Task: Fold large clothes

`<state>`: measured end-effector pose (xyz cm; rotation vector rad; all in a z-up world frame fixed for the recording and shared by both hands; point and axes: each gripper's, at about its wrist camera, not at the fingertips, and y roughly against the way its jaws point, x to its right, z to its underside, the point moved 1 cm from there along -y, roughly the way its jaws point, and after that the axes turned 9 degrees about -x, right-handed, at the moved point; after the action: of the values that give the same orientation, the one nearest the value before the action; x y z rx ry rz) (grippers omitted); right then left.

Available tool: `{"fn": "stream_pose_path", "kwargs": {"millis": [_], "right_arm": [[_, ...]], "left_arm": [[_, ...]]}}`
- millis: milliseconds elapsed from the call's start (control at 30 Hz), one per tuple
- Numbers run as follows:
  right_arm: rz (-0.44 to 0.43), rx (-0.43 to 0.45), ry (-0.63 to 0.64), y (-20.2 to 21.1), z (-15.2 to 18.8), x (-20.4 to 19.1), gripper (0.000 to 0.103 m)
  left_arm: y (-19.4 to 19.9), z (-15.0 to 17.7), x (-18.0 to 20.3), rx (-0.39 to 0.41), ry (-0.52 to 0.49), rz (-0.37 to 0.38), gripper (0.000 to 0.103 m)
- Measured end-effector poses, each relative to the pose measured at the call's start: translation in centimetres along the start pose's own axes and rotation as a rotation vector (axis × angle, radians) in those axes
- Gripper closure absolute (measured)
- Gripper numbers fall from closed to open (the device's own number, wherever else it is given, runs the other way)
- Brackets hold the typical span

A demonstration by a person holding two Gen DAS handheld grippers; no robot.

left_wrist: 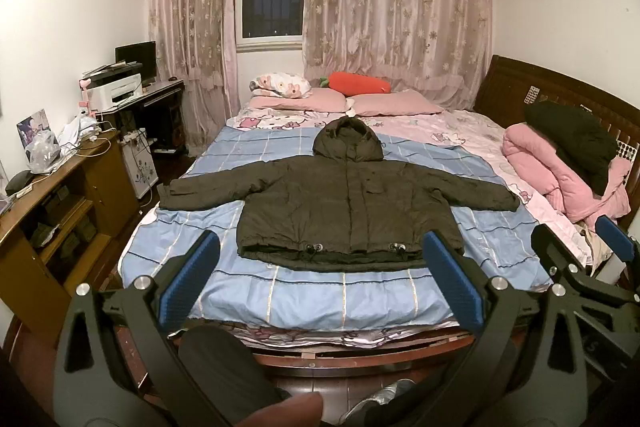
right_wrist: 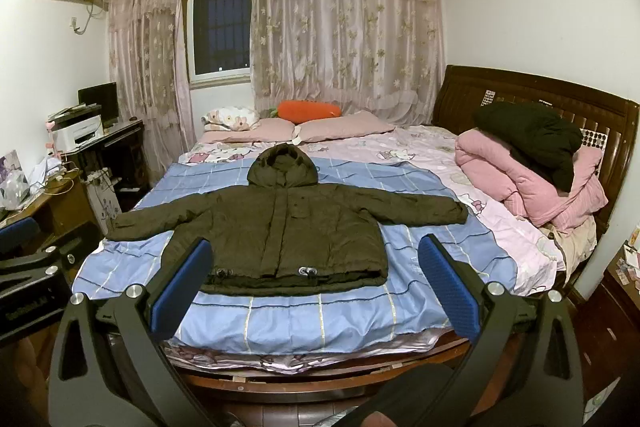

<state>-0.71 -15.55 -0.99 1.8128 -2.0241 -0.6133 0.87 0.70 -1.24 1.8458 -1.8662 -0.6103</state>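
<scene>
- Nearest the lens: left gripper (left_wrist: 320,279), blue-padded fingers (left_wrist: 188,279) spread wide, nothing between them. Right gripper (right_wrist: 316,283) likewise released and empty.
- Both grippers are held back at the foot of the bed (left_wrist: 360,355), short of the mattress edge; neither touches cloth.
- Dark olive hooded jacket (left_wrist: 344,211) lies flat, front up, on the blue checked sheet (left_wrist: 304,299). Hood points to the far pillows (left_wrist: 352,103), hem (right_wrist: 296,277) toward the grippers.
- Sleeves out to both sides, so the sleeve line runs crosswise to the fingers; body axis runs straight away from them.
- Left sleeve cuff (left_wrist: 172,195) sits on the left gripper's side, right cuff (right_wrist: 456,213) on the right gripper's. Hem is the nearest edge to both.
- Judgement: folding not begun; likely first move is each gripper reaching forward for its own sleeve.
- Pink quilt (right_wrist: 532,179) with another dark garment (right_wrist: 532,131) on it lies well apart, near the headboard.
</scene>
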Motion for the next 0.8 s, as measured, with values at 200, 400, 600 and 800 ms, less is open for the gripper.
{"fn": "stream_pose_path", "kwargs": {"millis": [200,400,600,800], "right_arm": [[-0.001,-0.004,0.003,-0.06,0.05,-0.27,0.001],[-0.001,-0.004,0.006,0.05,0.20,-0.74,0.001],[-0.001,-0.005,0.004,0.01,0.14,-0.68,0.001],[-0.001,-0.005,0.005,-0.07,0.21,-0.75,0.001]], "left_arm": [[-0.17,0.45,-0.10,-0.001,0.004,0.002,0.002],[-0.19,0.35,-0.17,-0.001,0.005,0.002,0.002],[-0.11,0.39,-0.30,-0.001,0.005,0.004,0.002],[-0.15,0.32,-0.27,-0.004,0.006,0.005,0.002]]}}
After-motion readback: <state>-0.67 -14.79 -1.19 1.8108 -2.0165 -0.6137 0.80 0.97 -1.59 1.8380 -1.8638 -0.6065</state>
